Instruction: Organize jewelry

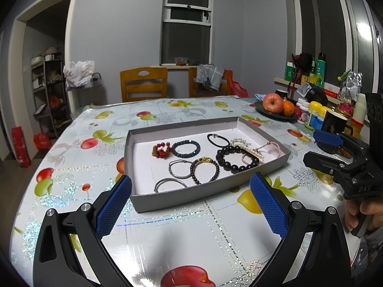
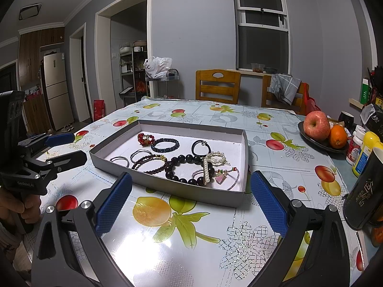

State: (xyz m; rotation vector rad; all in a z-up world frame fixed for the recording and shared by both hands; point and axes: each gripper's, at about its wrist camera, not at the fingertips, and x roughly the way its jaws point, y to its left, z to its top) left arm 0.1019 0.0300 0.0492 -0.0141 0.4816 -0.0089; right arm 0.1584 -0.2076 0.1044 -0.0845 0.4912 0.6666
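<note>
A shallow grey tray (image 1: pixel 182 201) (image 2: pixel 167 186) lies mid-table with several pieces of jewelry in it. Among them are a red bead bracelet (image 1: pixel 160 151) (image 2: pixel 145 139), a dark teal bracelet (image 1: pixel 185 148) (image 2: pixel 165 145), a black hair tie (image 1: pixel 216 140) (image 2: pixel 200 147), a big black bead bracelet (image 1: pixel 235 159) (image 2: pixel 189 169), a pearl clip (image 1: pixel 249 149) (image 2: pixel 205 167) and silver rings (image 1: pixel 179 168) (image 2: pixel 141 154). My left gripper (image 1: pixel 191 178) (image 2: pixel 79 147) hovers open at the tray's near-left side. My right gripper (image 2: pixel 191 177) (image 1: pixel 311 148) stands open at its near-right side. Both are empty.
A dark plate with an apple (image 1: pixel 273 101) (image 2: pixel 316 125) and an orange sits at the table's right, beside bottles and a black mug (image 1: pixel 334 120) (image 2: pixel 363 191). Wooden chairs (image 1: pixel 143 86) (image 2: pixel 217 86) stand behind the far edge. A hand (image 2: pixel 19 205) holds each gripper's handle.
</note>
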